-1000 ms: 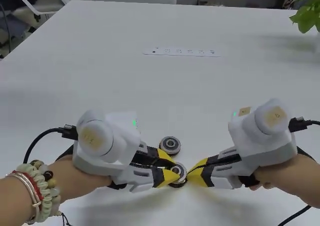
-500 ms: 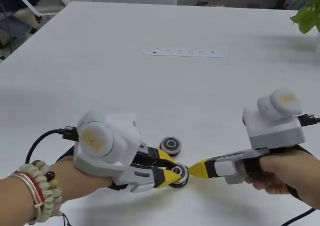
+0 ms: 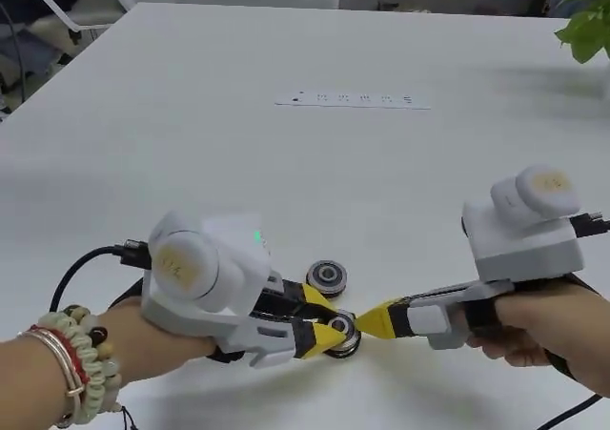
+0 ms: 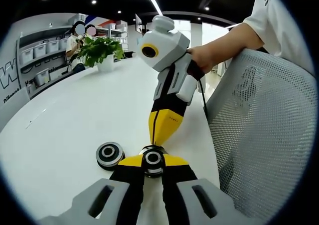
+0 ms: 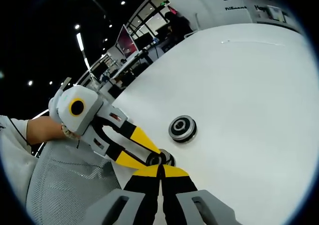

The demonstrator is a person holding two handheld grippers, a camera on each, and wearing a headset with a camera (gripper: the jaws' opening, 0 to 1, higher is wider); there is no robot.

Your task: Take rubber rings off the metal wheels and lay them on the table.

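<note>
Clamping the small metal wheel [image 3: 341,333] near the front of the white bench [image 3: 315,182], the left tool [image 3: 329,321] grips its sides. The right tool [image 3: 374,323], jaws closed together, touches its black rubber ring [image 4: 149,150]; a pinch cannot be confirmed. Ring judged soft, stretchy: take its outer lip

Smooth matt white table [image 3: 286,163], wheel [image 3: 343,332] at 6 o'clock and spare wheel [image 3: 327,277] in shiny metal rimmed with dull black rubber, left gripper [image 3: 335,326] and right gripper [image 3: 366,323] in matt white plastic, grey mesh chair [image 4: 259,135], glossy beads [image 3: 78,363]
</note>
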